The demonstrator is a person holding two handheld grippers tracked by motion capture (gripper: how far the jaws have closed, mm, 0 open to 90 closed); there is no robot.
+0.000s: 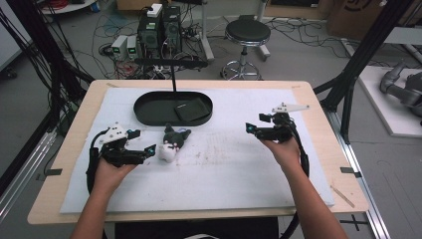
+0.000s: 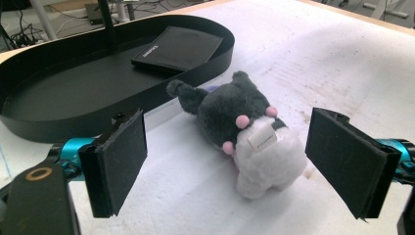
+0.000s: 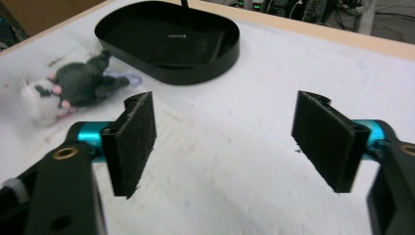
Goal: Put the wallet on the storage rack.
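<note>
Step in hand: I judge it to be picking up the plush toy (image 1: 171,144), probably to put it in the black oval tray (image 1: 144,115) behind it.
Plush toy: lies on its side on the white mat (image 1: 239,169), left of centre in the high view, just below the tray's front wall; dark grey head toward the tray, white body toward the person.
Left gripper (image 1: 149,150): jaws apart, nothing clamped; in the left gripper view the toy (image 2: 244,132) sits ahead of the 2 pads (image 2: 120,161), not yet between them.
Right gripper (image 1: 251,129): jaws apart and empty, at centre right of the high view, well apart from the toy.
Tray: holds 1 flat black case (image 1: 191,109) at its right end; left part bare.
How to do it well: advance the left gripper until both pads flank the white body, close on that fullest part, lift clear of the wall, then release over the bare left part.
Risk: pinching only an ear would let the toy swing or slip.
</note>
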